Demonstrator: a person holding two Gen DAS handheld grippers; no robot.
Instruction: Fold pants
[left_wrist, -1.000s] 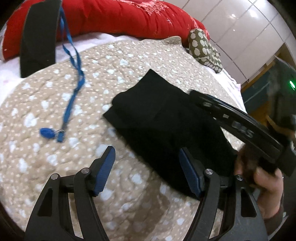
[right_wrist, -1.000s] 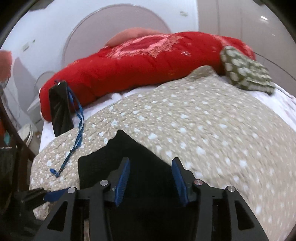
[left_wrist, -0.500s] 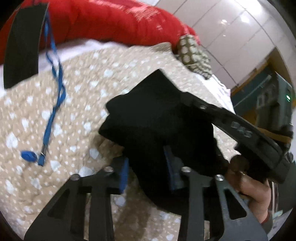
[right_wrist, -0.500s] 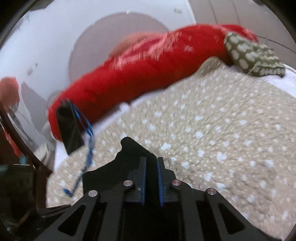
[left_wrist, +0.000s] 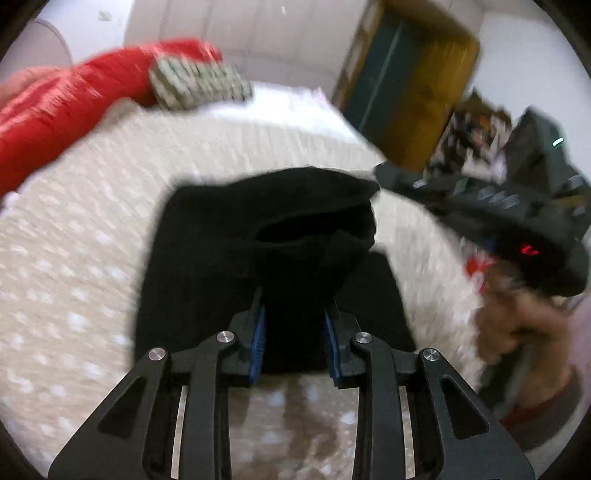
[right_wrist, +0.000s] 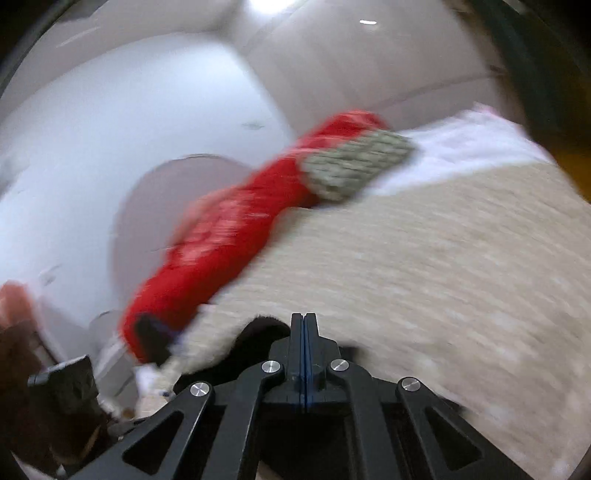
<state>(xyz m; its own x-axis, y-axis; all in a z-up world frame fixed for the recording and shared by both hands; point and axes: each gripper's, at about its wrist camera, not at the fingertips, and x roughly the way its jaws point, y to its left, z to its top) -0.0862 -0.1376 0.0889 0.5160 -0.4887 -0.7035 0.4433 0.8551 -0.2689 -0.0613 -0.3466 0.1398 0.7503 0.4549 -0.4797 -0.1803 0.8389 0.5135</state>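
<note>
The black pants (left_wrist: 229, 258) lie folded on the beige dotted quilt (left_wrist: 74, 258), with one part lifted in a bunched fold. My left gripper (left_wrist: 293, 328) is shut on that bunched fold, the fabric thick between its blue pads. My right gripper (right_wrist: 303, 354) has its jaws pressed tight together; black fabric (right_wrist: 258, 332) shows just under and left of it, and whether any is pinched I cannot tell. The right gripper also shows in the left wrist view (left_wrist: 491, 206) at the right, held by a hand. Both views are motion-blurred.
A red bolster (left_wrist: 74, 99) and a green dotted pillow (left_wrist: 195, 85) lie at the far side of the bed. A yellow-and-teal cabinet (left_wrist: 406, 85) stands past the bed's right edge. In the right wrist view the bolster (right_wrist: 229, 236) runs diagonally, with white wall behind.
Both grippers went from open to shut over the pants. Both then swung sharply, lifting a fold of the black fabric; the blue lanyard left the left view.
</note>
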